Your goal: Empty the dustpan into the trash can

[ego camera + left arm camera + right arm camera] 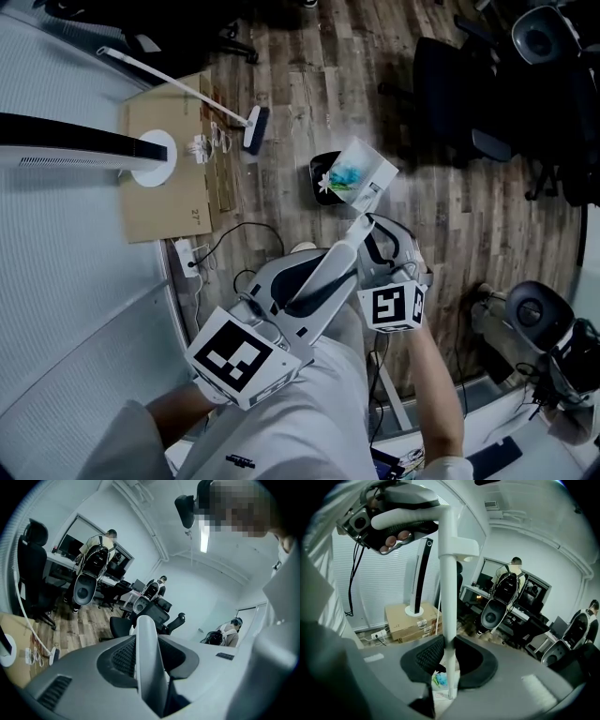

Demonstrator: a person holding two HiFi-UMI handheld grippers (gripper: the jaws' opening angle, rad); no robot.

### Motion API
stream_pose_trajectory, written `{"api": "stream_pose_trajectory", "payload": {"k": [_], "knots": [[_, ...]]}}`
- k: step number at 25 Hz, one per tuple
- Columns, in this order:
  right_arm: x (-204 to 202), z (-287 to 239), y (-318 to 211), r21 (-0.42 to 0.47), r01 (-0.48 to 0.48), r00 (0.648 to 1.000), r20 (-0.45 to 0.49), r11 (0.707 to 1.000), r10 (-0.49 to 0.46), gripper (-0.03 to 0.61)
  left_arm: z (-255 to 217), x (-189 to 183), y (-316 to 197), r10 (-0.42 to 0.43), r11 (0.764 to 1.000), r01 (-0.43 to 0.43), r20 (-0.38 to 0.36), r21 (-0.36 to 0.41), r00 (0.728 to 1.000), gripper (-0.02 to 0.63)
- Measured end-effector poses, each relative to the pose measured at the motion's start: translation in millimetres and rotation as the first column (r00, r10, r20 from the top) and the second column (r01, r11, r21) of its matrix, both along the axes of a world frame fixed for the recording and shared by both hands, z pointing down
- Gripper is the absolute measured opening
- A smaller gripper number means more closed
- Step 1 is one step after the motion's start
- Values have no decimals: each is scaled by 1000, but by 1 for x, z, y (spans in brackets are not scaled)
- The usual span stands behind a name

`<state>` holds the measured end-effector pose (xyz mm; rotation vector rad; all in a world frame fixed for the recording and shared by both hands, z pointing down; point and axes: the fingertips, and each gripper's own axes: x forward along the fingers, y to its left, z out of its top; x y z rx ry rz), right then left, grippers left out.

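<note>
Left gripper (pixel 305 291): nearest the camera with its marker cube; its jaws are clamped on the upper stretch of the dustpan handle (pixel 342 253), which fills the gap between them in the left gripper view (pixel 149 667)
Right gripper (pixel 380 246): just ahead of the left one, further down the same handle; its jaws are closed on the shaft, as the right gripper view (pixel 449 660) shows
Dustpan (pixel 361 173): at the far end of the handle, beyond the right gripper's jaws, tilted and off the floor
Trash can (pixel 317 173): small and dark, directly beneath the dustpan and partly hidden by it
Handling: the dustpan looks like light, stiff plastic on a long thin shaft, likely smooth; with the load out at the far end it would tend to swing and twist
Where to hold: two spaced grips on the shaft, as now, seem right; the forward one steers the tilt, the rear one carries the leverage
Contents: a blue-green printed patch lies on the dustpan; litter or sticker cannot be told
Writing: the cardboard box (pixel 169 202), well to the left of the left gripper, carries a mark that reads like "27"; no brand is legible
Broom (pixel 253 129): beyond the box, well apart from both grippers
</note>
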<state>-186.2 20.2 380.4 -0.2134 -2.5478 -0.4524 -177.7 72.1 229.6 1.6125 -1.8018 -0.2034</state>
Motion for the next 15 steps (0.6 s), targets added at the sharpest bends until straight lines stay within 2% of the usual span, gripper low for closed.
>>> {"api": "stream_pose_trajectory", "payload": {"k": [10, 15], "knots": [[-18, 9, 18, 22, 88, 996, -27, 996, -87, 86, 12, -18, 21, -95, 995, 96, -14, 19, 995, 121], [-27, 14, 31, 46, 141, 989, -38, 989, -140, 86, 18, -29, 37, -151, 988, 153, -45, 36, 987, 121]]}}
